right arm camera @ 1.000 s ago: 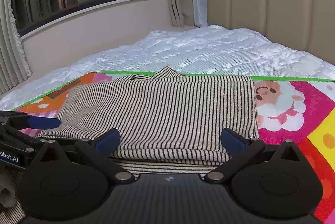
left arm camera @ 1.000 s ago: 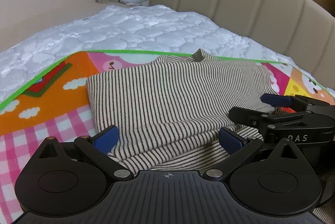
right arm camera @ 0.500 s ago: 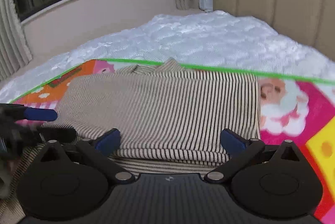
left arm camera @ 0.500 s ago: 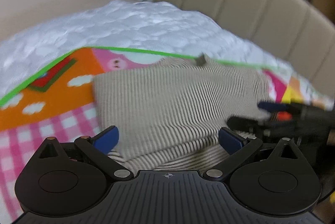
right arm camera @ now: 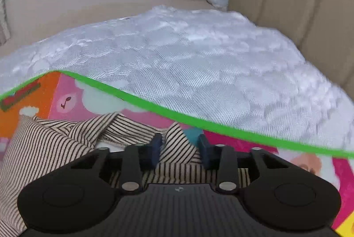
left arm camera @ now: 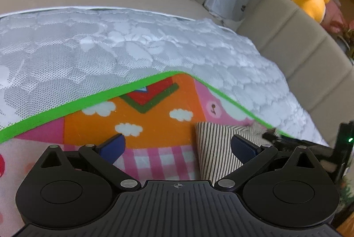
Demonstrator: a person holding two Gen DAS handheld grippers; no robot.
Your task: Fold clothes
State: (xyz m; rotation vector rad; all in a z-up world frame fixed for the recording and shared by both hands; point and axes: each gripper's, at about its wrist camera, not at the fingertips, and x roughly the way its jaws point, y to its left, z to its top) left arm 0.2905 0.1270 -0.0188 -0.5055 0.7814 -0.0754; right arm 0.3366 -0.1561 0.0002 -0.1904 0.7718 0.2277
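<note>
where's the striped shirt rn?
The shirt lies on the play mat by its green edge, low-left in the right view, its collar between the right tool fingers.

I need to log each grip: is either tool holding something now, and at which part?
The right tool is closed on the striped shirt, pinching a raised fold near its far edge. The left tool is open and holds nothing.

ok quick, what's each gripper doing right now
Left gripper: open, holding nothing, above the colourful play mat.
Right gripper: closed on a fold of the black-and-cream striped knit top.
</note>
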